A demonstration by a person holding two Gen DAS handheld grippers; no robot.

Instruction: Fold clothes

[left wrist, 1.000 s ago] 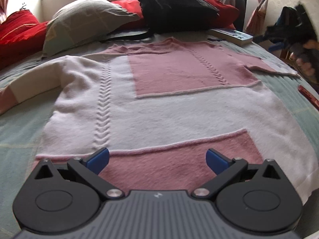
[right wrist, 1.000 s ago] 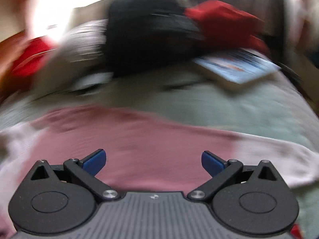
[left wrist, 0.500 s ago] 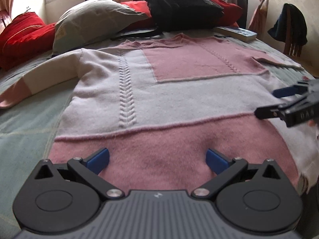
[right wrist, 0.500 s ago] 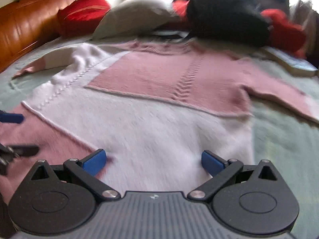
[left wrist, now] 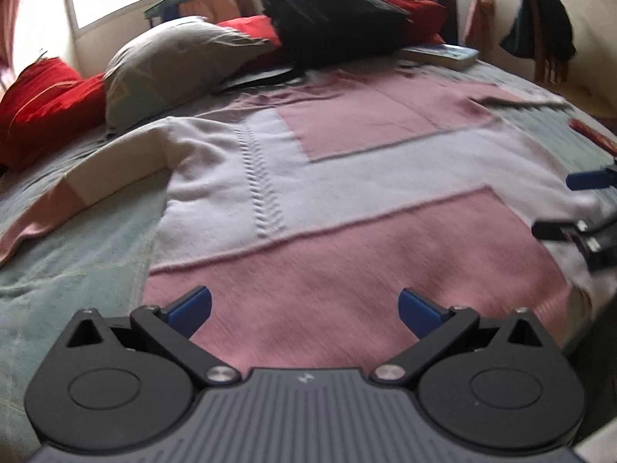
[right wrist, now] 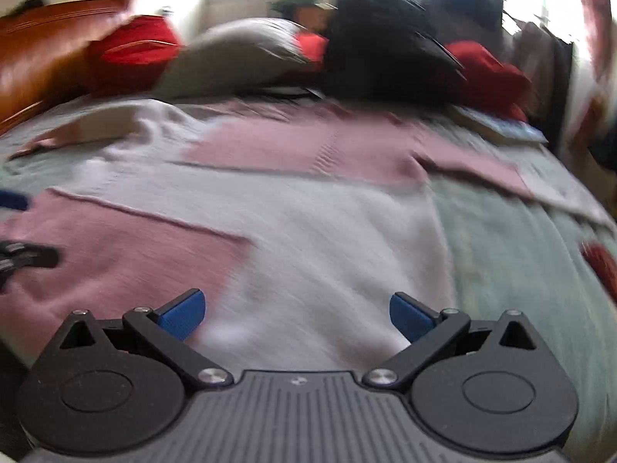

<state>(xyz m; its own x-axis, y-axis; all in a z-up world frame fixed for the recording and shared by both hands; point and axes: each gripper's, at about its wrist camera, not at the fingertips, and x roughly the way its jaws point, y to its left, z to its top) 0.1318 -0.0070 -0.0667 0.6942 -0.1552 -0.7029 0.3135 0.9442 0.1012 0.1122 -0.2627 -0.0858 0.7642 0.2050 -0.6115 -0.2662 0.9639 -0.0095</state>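
Note:
A pink and white knit sweater (left wrist: 347,200) lies spread flat on a pale green bedspread (left wrist: 77,254), both sleeves stretched outward. My left gripper (left wrist: 304,308) hovers open over the pink hem band near the sweater's left bottom corner, nothing between its blue pads. My right gripper (right wrist: 297,310) is open above the white lower right part of the sweater (right wrist: 327,239), empty too. Each gripper shows in the other's view: the right gripper (left wrist: 570,204) at the far right edge, the left gripper (right wrist: 19,227) at the far left edge. The right wrist view is motion-blurred.
At the head of the bed sit a grey pillow (left wrist: 181,61), red cushions (left wrist: 46,96), a black backpack (left wrist: 331,15) and a book (left wrist: 443,54). A small red object (left wrist: 594,135) lies on the bedspread at right. A wooden headboard (right wrist: 42,61) stands left.
Both grippers have shifted sideways along the sweater's hem. The left now sits nearer its bottom left corner; the right swung from the upper sleeve area down to the lower right part.

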